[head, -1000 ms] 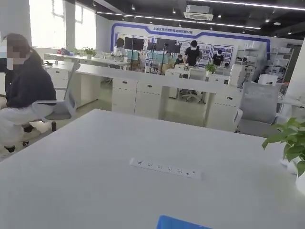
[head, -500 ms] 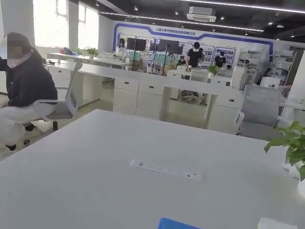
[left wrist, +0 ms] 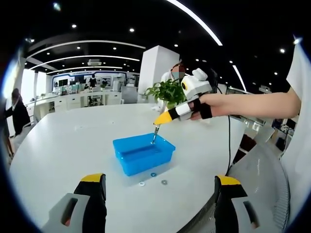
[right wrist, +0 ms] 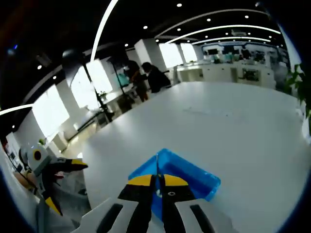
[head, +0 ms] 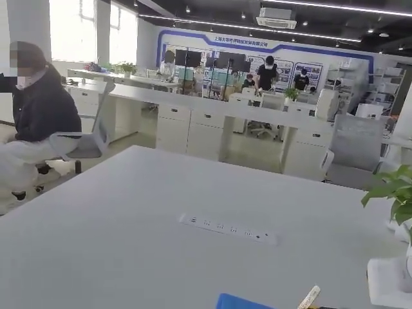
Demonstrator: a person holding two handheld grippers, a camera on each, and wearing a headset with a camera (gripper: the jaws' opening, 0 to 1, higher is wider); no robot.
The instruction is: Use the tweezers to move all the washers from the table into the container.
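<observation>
A white worktop [left wrist: 73,141] in a large open office is being shown. In the left gripper view, the left hand-held gripper [left wrist: 160,180] is being held released low over the near edge of the worktop. Its two yellow-tipped jaws are being kept wide apart with nothing between them. Ahead of it, a blue container [left wrist: 143,154] is being carried by the worktop. Three washers [left wrist: 153,174] are being left on the worktop just beside the container's near wall, each apart from the others. Above the container, the right hand-held gripper [left wrist: 181,110] is being held by a hand [left wrist: 214,103]. Thin metal tweezers [left wrist: 154,135] are being grasped in its clenched jaws and pointed downward, their tips over the inside of the container. Whether a washer is being carried in the tweezers cannot be told. A potted plant [left wrist: 167,92] is being shown behind the container. In the head view, a power strip [head: 228,230] is being shown flat on the worktop, well apart from the container's corner at the bottom edge.
</observation>
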